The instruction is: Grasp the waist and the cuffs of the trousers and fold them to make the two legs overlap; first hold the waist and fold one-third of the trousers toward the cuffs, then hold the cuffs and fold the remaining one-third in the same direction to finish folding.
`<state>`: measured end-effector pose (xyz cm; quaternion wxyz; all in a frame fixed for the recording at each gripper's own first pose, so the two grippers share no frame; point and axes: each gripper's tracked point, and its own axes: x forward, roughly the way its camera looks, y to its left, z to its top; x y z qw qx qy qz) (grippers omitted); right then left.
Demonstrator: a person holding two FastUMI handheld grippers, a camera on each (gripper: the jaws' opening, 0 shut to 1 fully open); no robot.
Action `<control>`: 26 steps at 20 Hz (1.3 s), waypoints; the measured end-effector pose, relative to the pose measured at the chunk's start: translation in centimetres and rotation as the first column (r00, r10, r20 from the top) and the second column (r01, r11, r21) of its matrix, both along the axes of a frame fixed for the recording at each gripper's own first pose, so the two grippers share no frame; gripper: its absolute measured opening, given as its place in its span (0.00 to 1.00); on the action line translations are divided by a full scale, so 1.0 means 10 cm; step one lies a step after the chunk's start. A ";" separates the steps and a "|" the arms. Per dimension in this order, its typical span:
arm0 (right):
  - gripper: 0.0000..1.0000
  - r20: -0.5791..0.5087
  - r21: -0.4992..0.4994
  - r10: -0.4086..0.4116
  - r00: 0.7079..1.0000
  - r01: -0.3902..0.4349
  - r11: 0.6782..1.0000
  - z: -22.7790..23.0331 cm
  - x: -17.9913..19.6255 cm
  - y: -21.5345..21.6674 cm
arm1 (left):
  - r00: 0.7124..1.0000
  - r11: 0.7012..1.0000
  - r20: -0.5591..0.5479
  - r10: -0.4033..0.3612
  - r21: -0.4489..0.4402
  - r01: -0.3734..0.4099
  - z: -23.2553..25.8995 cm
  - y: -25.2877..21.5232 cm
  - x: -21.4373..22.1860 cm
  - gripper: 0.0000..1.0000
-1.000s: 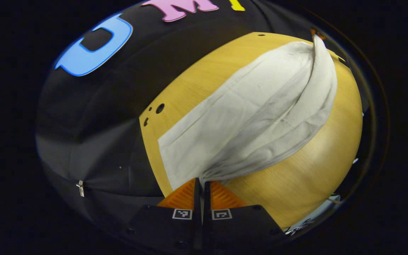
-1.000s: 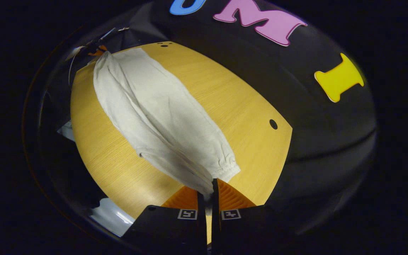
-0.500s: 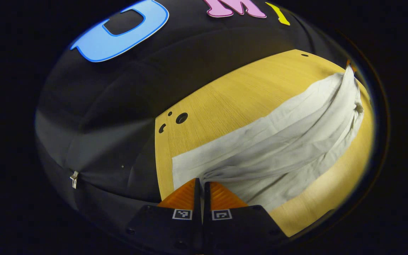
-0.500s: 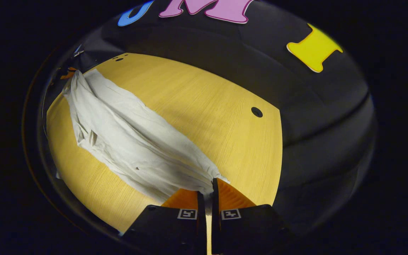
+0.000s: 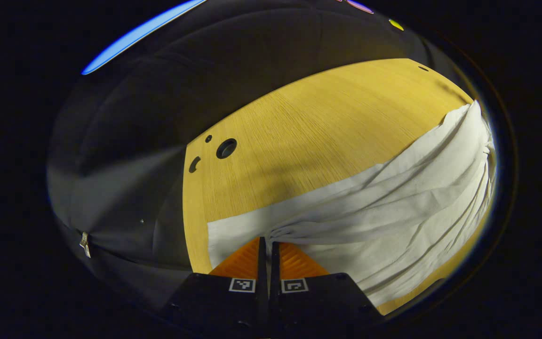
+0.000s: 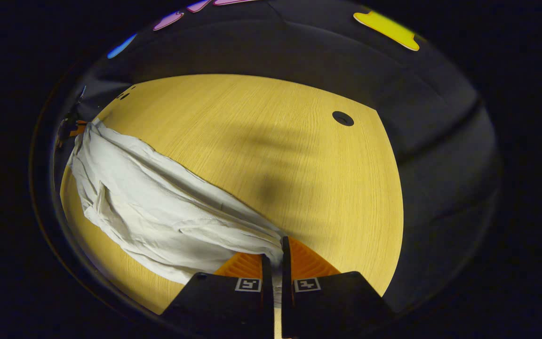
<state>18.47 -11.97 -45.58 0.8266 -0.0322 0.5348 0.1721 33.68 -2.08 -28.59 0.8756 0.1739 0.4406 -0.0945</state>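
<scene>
Trousers carried across the tabletop, both ends pinched.

The trousers (image 5: 393, 207) are pinched at 1 end by the left claw (image 5: 267, 245) and at the other by the right claw (image 6: 275, 247). Since 1 s ago the cloth has been drawn lower over the tabletop (image 6: 275, 155) and now sags slack; the leg-overlap fold is judged underway.
</scene>
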 end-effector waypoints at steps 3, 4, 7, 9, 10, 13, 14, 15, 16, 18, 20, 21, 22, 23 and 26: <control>0.25 -0.062 0.011 -0.048 0.997 0.049 0.999 -0.11 0.01 -0.02 | 0.996 0.998 -0.078 -0.032 0.044 0.036 -0.18 -0.03 0.02 0.06; 0.31 -0.093 0.024 -0.061 0.994 0.063 0.998 -0.15 -0.02 0.00 | 0.997 0.998 -0.073 -0.033 0.045 0.036 -0.18 -0.04 0.04 0.08; 0.45 -0.118 0.052 -0.081 0.990 0.088 0.995 -0.17 -0.06 0.00 | 0.999 0.999 -0.049 0.008 0.033 -0.006 -0.20 0.03 0.02 0.22; 0.52 -0.121 0.064 -0.086 0.989 0.094 0.993 -0.17 -0.06 0.00 | 0.998 1.000 -0.052 0.019 0.008 -0.019 -0.20 0.02 -0.03 0.33; 0.46 -0.129 0.051 -0.091 0.987 0.098 0.994 -0.18 -0.09 -0.04 | 0.998 1.000 -0.057 0.029 0.009 -0.029 -0.21 0.07 -0.06 0.34; 0.80 -0.105 0.074 -0.111 0.988 0.119 0.990 -0.10 -0.14 -0.07 | 0.997 0.998 -0.041 0.060 0.037 -0.059 -0.16 0.28 -0.12 0.73; 0.80 -0.090 0.096 -0.122 0.988 0.131 0.987 -0.06 -0.14 -0.06 | 0.997 0.998 -0.048 0.064 0.021 -0.063 -0.16 0.31 -0.16 0.86; 0.80 -0.082 0.129 -0.137 0.987 0.147 0.981 0.00 -0.14 -0.04 | 0.996 0.998 -0.057 0.063 -0.014 -0.064 -0.18 0.30 -0.25 0.99; 0.81 -0.073 0.158 -0.162 0.984 0.171 0.972 0.07 -0.15 -0.02 | 0.996 0.997 -0.060 0.067 -0.038 -0.070 -0.17 0.31 -0.30 0.97; 0.89 -0.063 0.226 -0.246 0.967 0.254 0.940 0.23 -0.20 -0.03 | 0.996 0.994 -0.034 0.082 -0.067 -0.084 -0.07 0.37 -0.44 0.96; 0.89 -0.063 0.307 -0.361 0.930 0.363 0.880 0.40 -0.20 -0.08 | 0.994 0.989 -0.002 0.107 -0.103 -0.107 0.05 0.42 -0.55 0.96; 0.89 -0.071 0.353 -0.424 0.903 0.420 0.836 0.52 -0.21 -0.12 | 0.992 0.986 0.018 0.123 -0.117 -0.120 0.13 0.47 -0.60 0.96; 0.90 -0.081 0.391 -0.483 0.872 0.473 0.790 0.61 -0.22 -0.16 | 0.990 0.983 0.034 0.138 -0.129 -0.133 0.19 0.51 -0.65 0.95; 0.89 -0.088 0.417 -0.535 0.840 0.519 0.746 0.68 -0.24 -0.22 | 0.987 0.979 0.051 0.153 -0.144 -0.145 0.26 0.56 -0.71 0.95; 0.89 -0.098 0.424 -0.640 0.762 0.613 0.666 0.70 -0.39 -0.36 | 0.981 0.970 0.068 0.184 -0.174 -0.170 0.38 0.66 -0.89 0.95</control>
